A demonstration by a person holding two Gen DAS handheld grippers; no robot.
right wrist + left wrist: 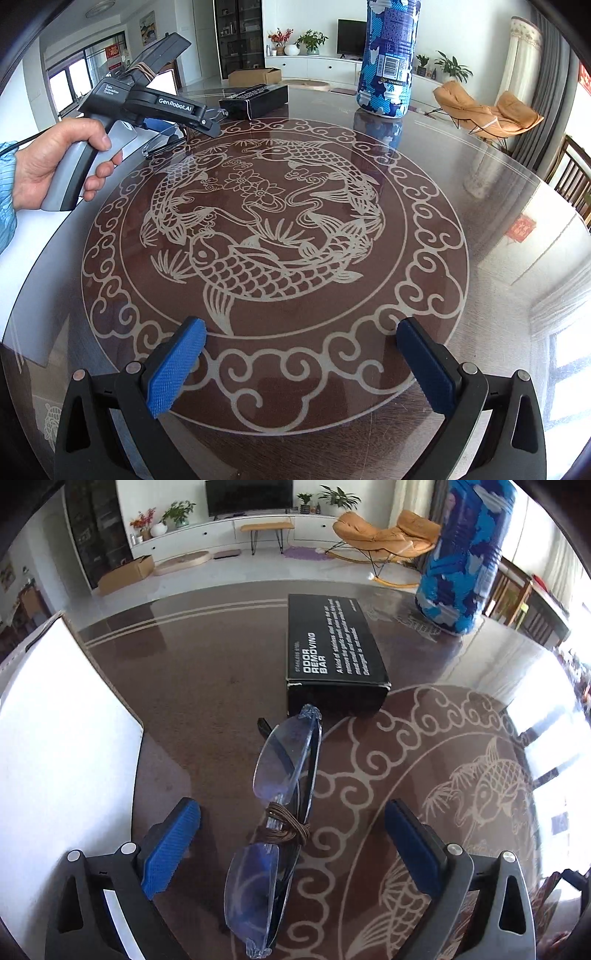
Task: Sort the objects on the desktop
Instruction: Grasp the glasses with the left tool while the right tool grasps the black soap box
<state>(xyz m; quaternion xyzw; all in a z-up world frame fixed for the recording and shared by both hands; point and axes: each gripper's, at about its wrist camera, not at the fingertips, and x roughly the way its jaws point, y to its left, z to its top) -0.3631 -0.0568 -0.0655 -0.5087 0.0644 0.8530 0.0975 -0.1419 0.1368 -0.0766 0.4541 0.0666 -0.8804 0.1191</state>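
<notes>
Folded rimless glasses (275,812), bound at the bridge with brown cord, lie on the glass table between the blue pads of my left gripper (291,845), which stands open around them without touching. Just beyond the glasses lies a black box (328,646) printed "ODOR REMOVING BAR". A blue camouflage-pattern bottle (465,554) stands upright at the far right. In the right wrist view my right gripper (301,365) is open and empty over the table's fish pattern; the bottle (389,59), the box (255,98) and the glasses (166,140) show at the far side, under the hand-held left gripper (155,107).
A white container wall (62,746) stands at the left of the table. A person's hand (55,158) in a light blue sleeve holds the left gripper's handle. The round glass table (498,258) carries an etched fish design. Chairs and a TV cabinet lie beyond.
</notes>
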